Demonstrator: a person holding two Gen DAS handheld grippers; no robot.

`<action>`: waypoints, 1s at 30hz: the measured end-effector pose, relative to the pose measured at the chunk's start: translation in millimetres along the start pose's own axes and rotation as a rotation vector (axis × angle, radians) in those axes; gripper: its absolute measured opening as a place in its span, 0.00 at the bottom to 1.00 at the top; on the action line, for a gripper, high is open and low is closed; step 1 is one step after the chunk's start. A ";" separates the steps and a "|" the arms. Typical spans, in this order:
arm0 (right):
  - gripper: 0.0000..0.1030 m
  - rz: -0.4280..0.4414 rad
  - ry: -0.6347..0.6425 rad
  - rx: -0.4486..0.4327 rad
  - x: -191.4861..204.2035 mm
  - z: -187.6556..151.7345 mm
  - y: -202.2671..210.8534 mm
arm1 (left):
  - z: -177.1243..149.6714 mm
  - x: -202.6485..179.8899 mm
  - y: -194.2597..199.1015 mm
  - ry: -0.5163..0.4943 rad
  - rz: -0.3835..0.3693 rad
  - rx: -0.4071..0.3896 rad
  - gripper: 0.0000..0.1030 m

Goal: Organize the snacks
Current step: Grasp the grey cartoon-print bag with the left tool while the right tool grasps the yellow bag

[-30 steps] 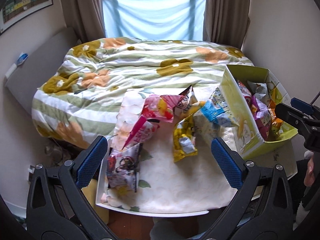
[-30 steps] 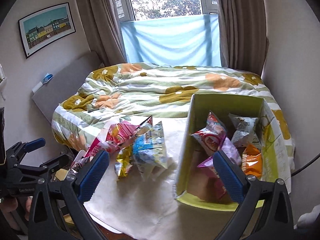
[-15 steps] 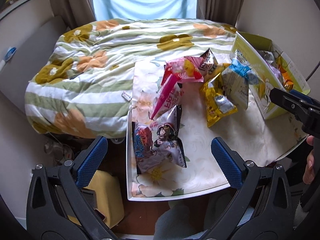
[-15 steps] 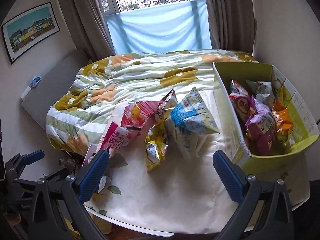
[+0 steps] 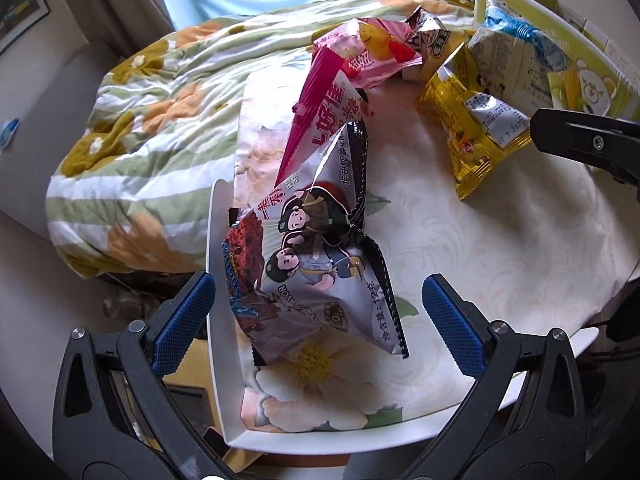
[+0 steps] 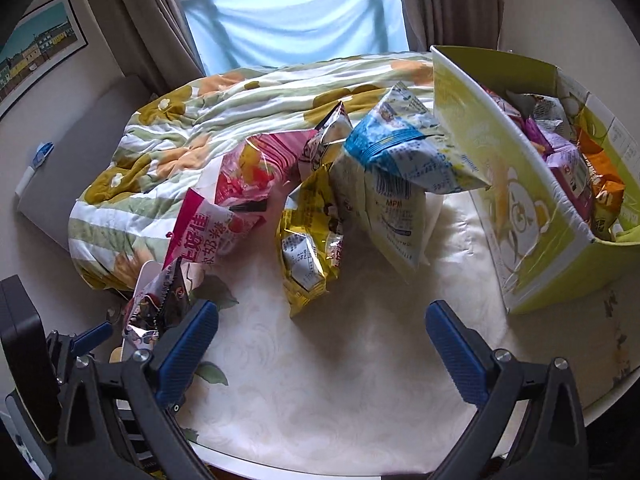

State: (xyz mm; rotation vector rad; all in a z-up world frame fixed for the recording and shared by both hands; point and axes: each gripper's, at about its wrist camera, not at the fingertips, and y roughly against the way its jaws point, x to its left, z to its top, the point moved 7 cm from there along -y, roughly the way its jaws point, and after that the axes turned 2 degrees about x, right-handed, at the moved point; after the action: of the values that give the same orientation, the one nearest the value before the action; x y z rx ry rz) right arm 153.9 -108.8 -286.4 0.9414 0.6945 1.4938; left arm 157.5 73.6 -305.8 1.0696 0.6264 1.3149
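A silver cartoon snack bag lies on the white table, just ahead of my open left gripper. Behind it lie a pink-and-white bag, a pink bag and a yellow bag. My right gripper is open and empty above the tablecloth, with the yellow bag and a blue-and-white bag ahead of it. A green box at right holds several snack bags. The silver bag shows at the right view's lower left.
A bed with a flowered quilt lies behind the table. The table's left edge drops to the floor. The right gripper's arm reaches into the left wrist view from the right. A curtained window is at the back.
My left gripper has dropped down and in toward the silver cartoon bag at the table's left edge. My right gripper has moved left and lower over the table. Both stay open.
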 end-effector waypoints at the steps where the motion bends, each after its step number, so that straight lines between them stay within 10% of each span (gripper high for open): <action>1: 1.00 0.001 0.006 0.004 1.9 1.4 -5.8 | 1.3 -1.2 -3.9 -0.006 0.011 0.000 0.99; 8: 0.96 0.027 0.027 0.031 9.2 14.8 -39.9 | 9.1 -2.2 -24.0 -0.037 0.055 0.019 0.73; 30: 0.64 0.051 0.021 0.101 8.7 26.1 -90.1 | 9.2 -1.5 -14.0 0.007 -0.025 0.045 0.57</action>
State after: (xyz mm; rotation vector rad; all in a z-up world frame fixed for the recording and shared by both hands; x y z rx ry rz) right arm 222.0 -89.5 -348.6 1.0278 0.7718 1.5265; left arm 171.5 70.9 -314.7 1.0912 0.6749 1.2889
